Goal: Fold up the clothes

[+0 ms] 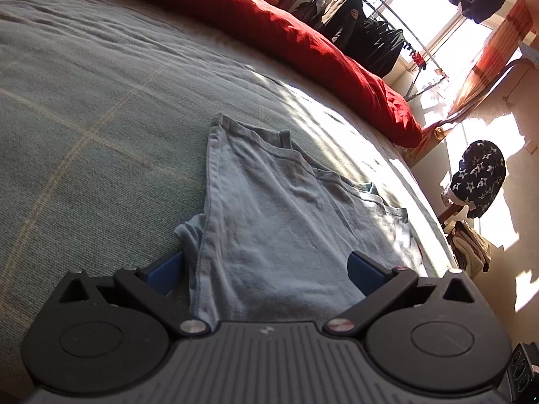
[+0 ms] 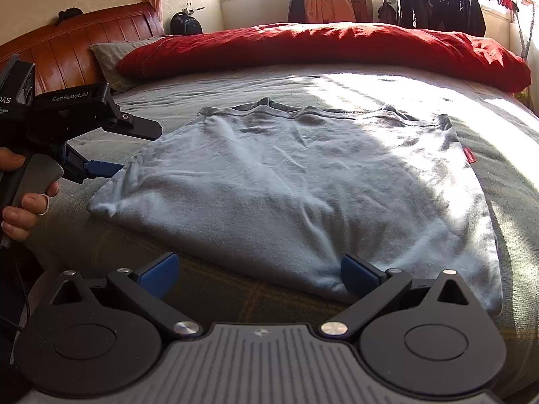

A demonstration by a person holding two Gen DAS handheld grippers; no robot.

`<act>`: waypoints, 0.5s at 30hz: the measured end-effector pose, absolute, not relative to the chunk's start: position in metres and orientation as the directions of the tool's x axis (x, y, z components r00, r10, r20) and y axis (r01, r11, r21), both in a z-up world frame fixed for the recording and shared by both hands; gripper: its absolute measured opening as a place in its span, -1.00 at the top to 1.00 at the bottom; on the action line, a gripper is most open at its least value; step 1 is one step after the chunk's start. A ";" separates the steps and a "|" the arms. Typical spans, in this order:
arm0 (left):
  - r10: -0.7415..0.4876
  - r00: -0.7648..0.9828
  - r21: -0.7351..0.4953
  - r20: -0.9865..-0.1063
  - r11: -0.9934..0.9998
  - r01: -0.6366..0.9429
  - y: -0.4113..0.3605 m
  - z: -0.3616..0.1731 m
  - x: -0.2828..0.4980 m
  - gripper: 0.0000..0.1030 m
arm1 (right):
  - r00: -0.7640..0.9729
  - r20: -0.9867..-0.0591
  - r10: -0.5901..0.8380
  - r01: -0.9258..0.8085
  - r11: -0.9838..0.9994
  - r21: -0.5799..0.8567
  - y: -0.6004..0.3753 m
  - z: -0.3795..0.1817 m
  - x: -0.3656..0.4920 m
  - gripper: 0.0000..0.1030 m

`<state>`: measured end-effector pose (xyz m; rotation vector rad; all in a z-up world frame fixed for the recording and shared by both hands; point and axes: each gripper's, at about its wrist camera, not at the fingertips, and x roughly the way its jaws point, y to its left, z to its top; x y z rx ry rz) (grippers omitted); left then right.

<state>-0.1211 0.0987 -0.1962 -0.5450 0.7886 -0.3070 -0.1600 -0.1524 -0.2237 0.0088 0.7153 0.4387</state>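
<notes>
Sunlight from the windows fell across a bed (image 2: 209, 97) covered in a grey-green checked blanket, with a red duvet (image 2: 320, 47) bunched along its far side and dark clothes on a drying rack (image 2: 438, 3) behind. A light blue T-shirt (image 2: 303, 181) lay spread flat on the blanket, one sleeve sticking out at its left edge. The left gripper (image 1: 266, 269) stood wide open at that sleeve edge, its blue fingers (image 1: 165, 272) to either side of the cloth, holding nothing. The right gripper (image 2: 259, 274) was also spread wide at the shirt's near hem, empty
</notes>
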 end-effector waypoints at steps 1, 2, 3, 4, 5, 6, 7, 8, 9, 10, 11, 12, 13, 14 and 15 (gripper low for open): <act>-0.465 0.682 -0.586 -0.565 0.807 0.064 0.105 -0.194 -0.122 -0.98 | 0.668 -0.634 0.390 -0.387 0.909 0.151 -0.152 -0.224 -0.160 -1.00; -0.474 0.692 -0.604 -0.545 0.794 0.069 0.110 -0.192 -0.123 -0.98 | 0.668 -0.636 0.386 -0.388 0.910 0.145 -0.151 -0.224 -0.160 -1.00; -0.483 0.698 -0.620 -0.529 0.781 0.071 0.116 -0.191 -0.122 -0.98 | 0.667 -0.639 0.383 -0.390 0.911 0.138 -0.150 -0.224 -0.160 -1.00; -0.494 0.695 -0.634 -0.523 0.770 0.070 0.121 -0.191 -0.118 -0.98 | 0.667 -0.642 0.379 -0.391 0.911 0.132 -0.149 -0.224 -0.159 -1.00; -0.508 0.690 -0.649 -0.516 0.757 0.072 0.127 -0.192 -0.113 -0.96 | 0.666 -0.644 0.377 -0.393 0.911 0.128 -0.148 -0.224 -0.159 -1.00; -0.530 0.680 -0.666 -0.508 0.742 0.081 0.131 -0.193 -0.105 -0.95 | 0.663 -0.645 0.380 -0.394 0.910 0.131 -0.149 -0.224 -0.158 -1.00; -0.549 0.668 -0.682 -0.502 0.726 0.084 0.136 -0.195 -0.096 -0.95 | 0.661 -0.646 0.383 -0.395 0.909 0.135 -0.149 -0.224 -0.157 -1.00; -0.565 0.654 -0.701 -0.503 0.710 0.074 0.141 -0.199 -0.086 -0.95 | 0.657 -0.646 0.388 -0.396 0.907 0.142 -0.150 -0.223 -0.156 -1.00; -0.583 0.637 -0.720 -0.504 0.691 0.062 0.145 -0.203 -0.075 -0.95 | 0.654 -0.647 0.393 -0.396 0.906 0.150 -0.152 -0.223 -0.155 -1.00; -0.605 0.614 -0.741 -0.507 0.669 0.047 0.148 -0.209 -0.065 -0.95 | 0.651 -0.647 0.397 -0.395 0.905 0.158 -0.153 -0.223 -0.154 -1.00; -0.622 0.588 -0.755 -0.518 0.656 0.029 0.150 -0.214 -0.055 -0.94 | 0.648 -0.647 0.402 -0.393 0.904 0.167 -0.154 -0.223 -0.154 -1.00; -0.631 0.568 -0.759 -0.528 0.651 0.017 0.150 -0.218 -0.047 -0.94 | 0.645 -0.649 0.404 -0.393 0.904 0.172 -0.154 -0.222 -0.153 -1.00; -0.634 0.561 -0.757 -0.533 0.653 0.018 0.150 -0.221 -0.043 -0.94 | 0.642 -0.651 0.406 -0.392 0.903 0.177 -0.155 -0.222 -0.153 -1.00; -0.636 0.556 -0.756 -0.535 0.655 0.021 0.149 -0.222 -0.040 -0.94 | 0.640 -0.652 0.406 -0.392 0.903 0.176 -0.155 -0.221 -0.152 -1.00; -0.638 0.552 -0.753 -0.537 0.658 0.027 0.148 -0.222 -0.037 -0.94 | 0.638 -0.654 0.405 -0.393 0.903 0.176 -0.155 -0.221 -0.152 -1.00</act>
